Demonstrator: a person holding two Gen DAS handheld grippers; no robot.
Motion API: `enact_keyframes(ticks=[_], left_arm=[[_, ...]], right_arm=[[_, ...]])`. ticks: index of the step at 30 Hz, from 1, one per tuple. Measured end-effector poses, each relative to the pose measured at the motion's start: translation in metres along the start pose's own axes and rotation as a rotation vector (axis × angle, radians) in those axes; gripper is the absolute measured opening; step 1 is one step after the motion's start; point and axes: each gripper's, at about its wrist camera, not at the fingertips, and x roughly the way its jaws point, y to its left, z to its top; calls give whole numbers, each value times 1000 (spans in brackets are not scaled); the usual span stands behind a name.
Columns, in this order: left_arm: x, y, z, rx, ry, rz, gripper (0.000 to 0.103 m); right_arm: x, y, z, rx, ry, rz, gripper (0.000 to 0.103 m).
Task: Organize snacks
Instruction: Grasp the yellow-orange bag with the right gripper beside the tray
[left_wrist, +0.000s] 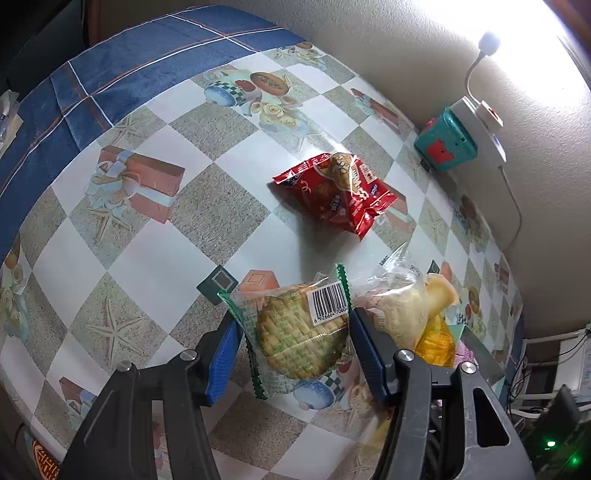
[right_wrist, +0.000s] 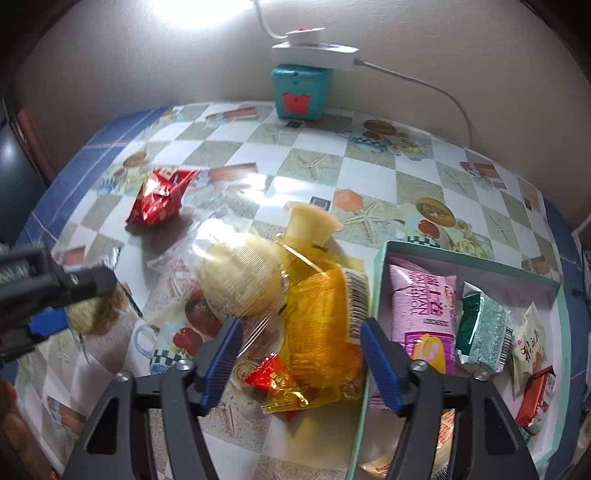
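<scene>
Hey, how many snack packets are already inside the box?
4 visible: pink packet at the box's left, green foil packet beside it, white packet further right, red packet nearest the camera. Others may be hidden.

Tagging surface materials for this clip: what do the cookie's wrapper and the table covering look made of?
Cookie wrapper: thin clear plastic film with green crimped edges; the cookie shows through and it crinkles. Table covering: probably glossy vinyl or oilcloth, printed checks, with lamp glare on it.

You see a glossy plastic tablecloth (left_wrist: 155, 258) throwing back lamp glare. The biscuit packet (left_wrist: 295, 328) is clear, crinkly film; the red packet (left_wrist: 336, 192) near the far edge is shiny foil. The box (right_wrist: 476, 269) looks like matt card.
</scene>
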Motion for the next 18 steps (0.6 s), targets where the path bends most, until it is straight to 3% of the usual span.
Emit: enact_keyframes(ticks=[11, 18], left_arm=[[-1, -2, -4, -4, -6, -11, 61], [0, -2, -4, -7, -7, -10, 61]], right_arm=[[11, 4, -4, -63, 24, -99, 60], [13, 5, -5, -82, 24, -146, 48]])
